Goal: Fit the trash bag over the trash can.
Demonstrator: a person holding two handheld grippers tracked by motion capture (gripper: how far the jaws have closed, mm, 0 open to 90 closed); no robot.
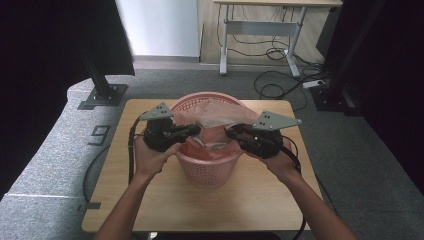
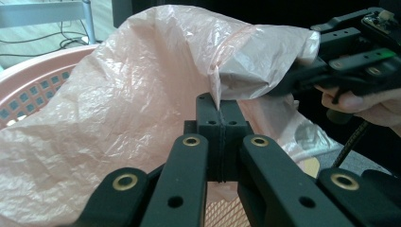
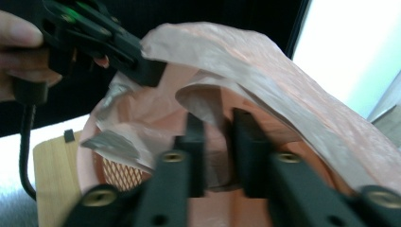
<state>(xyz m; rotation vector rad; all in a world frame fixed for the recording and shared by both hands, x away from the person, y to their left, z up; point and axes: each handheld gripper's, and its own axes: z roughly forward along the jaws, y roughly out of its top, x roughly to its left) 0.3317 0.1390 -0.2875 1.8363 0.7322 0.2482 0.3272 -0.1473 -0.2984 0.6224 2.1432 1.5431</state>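
A pink mesh basket (image 1: 207,170) stands mid-table with a thin pink plastic bag (image 1: 215,112) bunched in and above its mouth. At the basket's left rim my left gripper (image 1: 196,129) is shut, and its jaws (image 2: 220,106) pinch a ridge of the bag's film (image 2: 142,94). From the basket's right rim my right gripper (image 1: 231,132) reaches in. In its own blurred view the right gripper (image 3: 218,123) has its jaws a little apart, with the bag (image 3: 265,80) arching over them and film in the gap. The pads do not press on it.
The wooden table (image 1: 150,200) has bare surface in front of the basket and beside it. Behind it are a black stand base (image 1: 102,95), a desk frame (image 1: 260,30) and floor cables (image 1: 275,82). Each gripper's cable trails off the table's near side.
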